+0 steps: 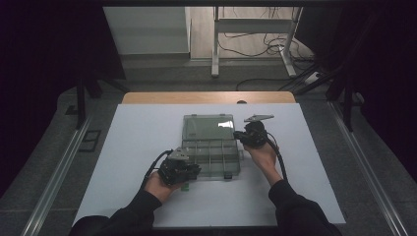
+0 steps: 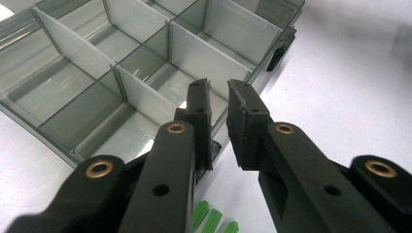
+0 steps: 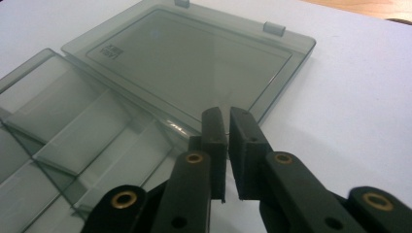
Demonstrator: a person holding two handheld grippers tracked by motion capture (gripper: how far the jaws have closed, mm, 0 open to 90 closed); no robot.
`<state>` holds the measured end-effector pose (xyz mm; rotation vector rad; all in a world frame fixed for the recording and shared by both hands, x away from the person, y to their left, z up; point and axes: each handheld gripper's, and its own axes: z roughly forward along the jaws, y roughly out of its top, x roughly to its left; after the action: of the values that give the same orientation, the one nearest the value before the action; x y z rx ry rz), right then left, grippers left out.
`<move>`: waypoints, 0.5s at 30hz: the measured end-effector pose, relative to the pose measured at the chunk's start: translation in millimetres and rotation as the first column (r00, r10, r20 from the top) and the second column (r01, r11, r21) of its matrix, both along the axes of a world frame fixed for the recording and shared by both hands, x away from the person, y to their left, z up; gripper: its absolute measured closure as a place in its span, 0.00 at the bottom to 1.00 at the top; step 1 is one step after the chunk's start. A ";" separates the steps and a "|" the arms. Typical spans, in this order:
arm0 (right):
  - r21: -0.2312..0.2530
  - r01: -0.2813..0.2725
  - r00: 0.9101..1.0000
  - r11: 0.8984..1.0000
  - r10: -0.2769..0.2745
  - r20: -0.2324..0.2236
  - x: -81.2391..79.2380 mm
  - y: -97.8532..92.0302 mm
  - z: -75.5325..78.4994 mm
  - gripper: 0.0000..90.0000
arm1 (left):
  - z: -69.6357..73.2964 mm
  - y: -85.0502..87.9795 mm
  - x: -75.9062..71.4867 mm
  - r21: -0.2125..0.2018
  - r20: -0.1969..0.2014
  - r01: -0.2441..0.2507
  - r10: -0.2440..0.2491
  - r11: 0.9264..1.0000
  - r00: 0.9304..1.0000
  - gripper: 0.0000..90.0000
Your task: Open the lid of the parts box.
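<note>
Smoky clear plastic organizer box (image 1: 210, 145) lies open, compartments empty.

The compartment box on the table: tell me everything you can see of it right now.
The compartment box is smoky, see-through grey plastic, lying open and flat on the white table. Its lid is folded back flat on the far side, with two small clasp tabs on the lid's edge. Thin dividers split the tray into compartments, which look empty. Dark latches sit on the near wall. A hand-held gripper sits close at each side; contact is unclear.
</note>
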<state>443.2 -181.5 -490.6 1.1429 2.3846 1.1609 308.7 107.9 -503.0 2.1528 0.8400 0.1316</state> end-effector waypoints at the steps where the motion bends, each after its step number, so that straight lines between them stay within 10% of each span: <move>1: 0.001 -0.006 1.000 1.000 0.006 -0.003 -1.1 0.1 2.0 0.90 | 0.7 -0.1 -0.3 -0.004 0.000 -0.001 0.001 1.000 1.000 0.87; 15: -0.052 -0.075 0.997 0.996 0.075 -0.006 -17.9 0.8 17.8 0.73 | 14.6 13.5 -0.6 -0.026 0.014 -0.043 0.044 0.999 0.999 0.74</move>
<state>425.4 -180.8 -472.8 1.0488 2.4649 1.1127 308.1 121.4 -488.4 2.1084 0.8762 0.1578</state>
